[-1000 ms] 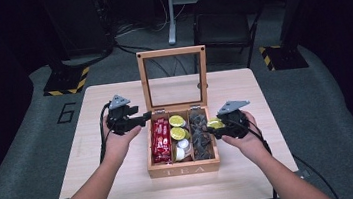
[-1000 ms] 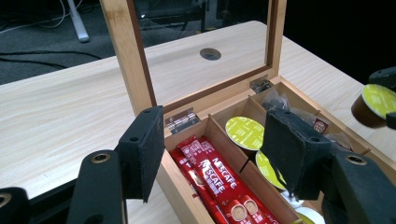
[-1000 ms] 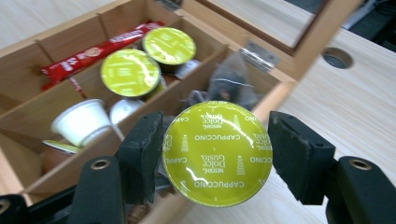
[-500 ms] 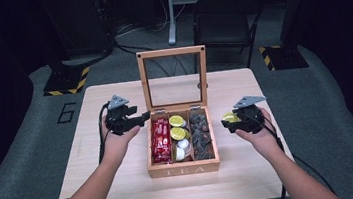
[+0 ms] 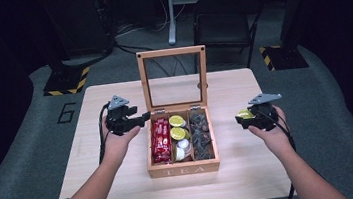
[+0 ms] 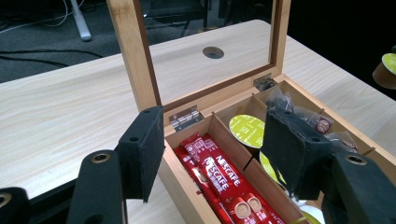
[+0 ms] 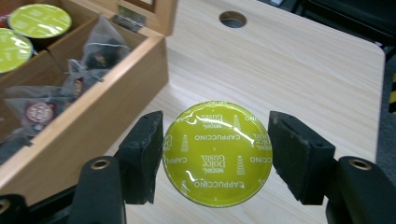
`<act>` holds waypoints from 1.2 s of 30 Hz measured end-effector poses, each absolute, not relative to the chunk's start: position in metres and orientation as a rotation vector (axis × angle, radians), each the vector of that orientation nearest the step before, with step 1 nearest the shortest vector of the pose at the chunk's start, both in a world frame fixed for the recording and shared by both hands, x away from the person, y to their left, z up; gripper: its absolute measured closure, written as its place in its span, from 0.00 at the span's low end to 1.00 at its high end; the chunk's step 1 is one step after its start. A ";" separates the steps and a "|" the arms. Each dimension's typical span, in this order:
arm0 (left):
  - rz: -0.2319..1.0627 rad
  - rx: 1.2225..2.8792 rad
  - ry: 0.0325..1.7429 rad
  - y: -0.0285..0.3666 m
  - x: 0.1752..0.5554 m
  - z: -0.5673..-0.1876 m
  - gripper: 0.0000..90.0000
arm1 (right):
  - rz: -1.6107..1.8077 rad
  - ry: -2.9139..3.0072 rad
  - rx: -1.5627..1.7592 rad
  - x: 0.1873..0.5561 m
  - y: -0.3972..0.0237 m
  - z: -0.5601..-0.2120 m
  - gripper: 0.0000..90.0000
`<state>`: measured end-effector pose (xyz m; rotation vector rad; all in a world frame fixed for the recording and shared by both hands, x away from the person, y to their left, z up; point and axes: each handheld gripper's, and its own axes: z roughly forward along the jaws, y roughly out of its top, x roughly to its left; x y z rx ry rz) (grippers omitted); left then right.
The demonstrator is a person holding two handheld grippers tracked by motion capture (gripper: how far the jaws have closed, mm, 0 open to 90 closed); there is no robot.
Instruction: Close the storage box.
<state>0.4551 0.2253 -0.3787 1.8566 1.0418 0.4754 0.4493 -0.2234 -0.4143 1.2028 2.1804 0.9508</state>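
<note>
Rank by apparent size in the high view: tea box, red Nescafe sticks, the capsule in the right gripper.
1. tea box, by far the largest.
2. red Nescafe sticks, filling its left compartment.
3. green-lidded capsule in the right gripper, smallest.
All lie at similar range, so the order is safe.

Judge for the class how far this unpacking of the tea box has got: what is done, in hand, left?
Done: the tea box stands with its lid up, and one green capsule is out, over the table right of the box. In hand: the right gripper holds that capsule between its jaws; the left gripper hovers open at the box's left edge. Left: red sachets, two green capsules, white pods and tea bags remain inside.
</note>
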 end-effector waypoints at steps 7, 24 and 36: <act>0.473 1.858 1.042 0.225 0.455 -0.379 0.43 | 0.946 2.131 1.271 0.451 -0.238 -0.419 0.41; 0.467 1.867 1.040 0.225 0.454 -0.381 0.43 | 0.884 2.098 1.382 0.451 -0.252 -0.448 0.41; 0.467 1.865 1.048 0.226 0.454 -0.383 0.43 | 0.845 2.080 1.465 0.450 -0.259 -0.472 0.41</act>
